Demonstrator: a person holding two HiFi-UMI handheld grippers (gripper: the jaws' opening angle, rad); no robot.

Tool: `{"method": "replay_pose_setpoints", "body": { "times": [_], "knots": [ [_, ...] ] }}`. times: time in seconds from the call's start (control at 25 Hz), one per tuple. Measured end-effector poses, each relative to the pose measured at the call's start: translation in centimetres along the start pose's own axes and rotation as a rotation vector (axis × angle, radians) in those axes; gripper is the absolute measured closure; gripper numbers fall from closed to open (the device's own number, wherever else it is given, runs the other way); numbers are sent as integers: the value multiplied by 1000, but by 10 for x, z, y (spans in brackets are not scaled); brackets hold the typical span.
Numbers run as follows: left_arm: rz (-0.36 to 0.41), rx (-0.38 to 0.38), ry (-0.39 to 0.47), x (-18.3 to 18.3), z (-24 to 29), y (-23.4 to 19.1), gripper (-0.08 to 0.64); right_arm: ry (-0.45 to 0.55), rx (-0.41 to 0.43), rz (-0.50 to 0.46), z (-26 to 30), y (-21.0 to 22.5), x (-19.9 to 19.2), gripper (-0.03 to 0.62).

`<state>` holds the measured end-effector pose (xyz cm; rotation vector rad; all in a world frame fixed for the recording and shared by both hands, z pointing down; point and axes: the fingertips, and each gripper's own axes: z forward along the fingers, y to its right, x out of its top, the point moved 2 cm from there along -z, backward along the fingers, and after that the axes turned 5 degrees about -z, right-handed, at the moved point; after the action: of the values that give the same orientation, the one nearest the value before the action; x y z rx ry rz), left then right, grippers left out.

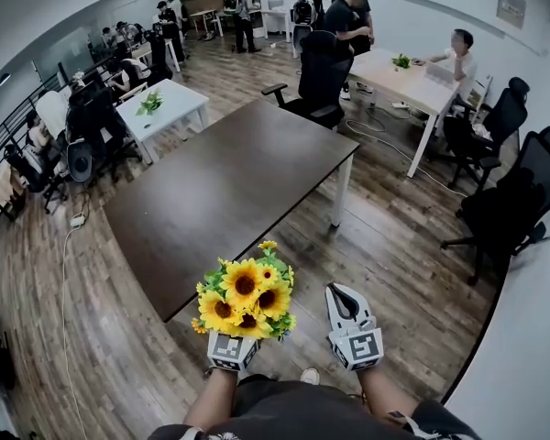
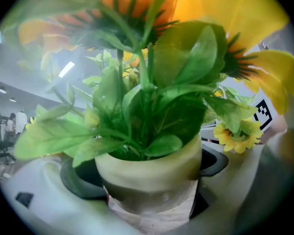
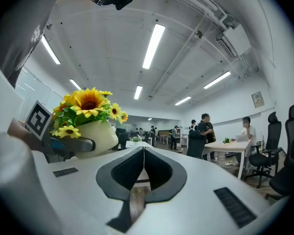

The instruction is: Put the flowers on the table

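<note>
A small cream pot of yellow sunflowers (image 1: pixel 247 299) is held in my left gripper (image 1: pixel 235 342), just off the near edge of the dark brown table (image 1: pixel 229 186). The left gripper view is filled by the pot (image 2: pixel 152 180) and its green leaves, with the black pads (image 2: pixel 76 177) pressed on both sides of it. My right gripper (image 1: pixel 346 302) hangs beside it to the right, jaws shut and empty; its view shows the pads meeting (image 3: pixel 143 160) and the flower pot (image 3: pixel 90 126) off to the left.
Black office chairs (image 1: pixel 504 204) stand right of the table and one (image 1: pixel 316 76) at its far end. White tables (image 1: pixel 399 76) with small plants and several people fill the back of the room. Wood floor lies between me and the table.
</note>
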<state>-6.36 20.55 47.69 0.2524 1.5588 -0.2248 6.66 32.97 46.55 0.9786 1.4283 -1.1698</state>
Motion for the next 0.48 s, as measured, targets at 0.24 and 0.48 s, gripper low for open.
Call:
{"method": "replay_pose_setpoints", "body": {
  "times": [0.24,0.48],
  "knots": [
    [-12,10,-25,-7,17,-4,5,-17,37,42,13,7,-14,569],
    [-19,13,-27,-9,39,-26,5,-23,47,51,49,12,-20,569]
  ]
}}
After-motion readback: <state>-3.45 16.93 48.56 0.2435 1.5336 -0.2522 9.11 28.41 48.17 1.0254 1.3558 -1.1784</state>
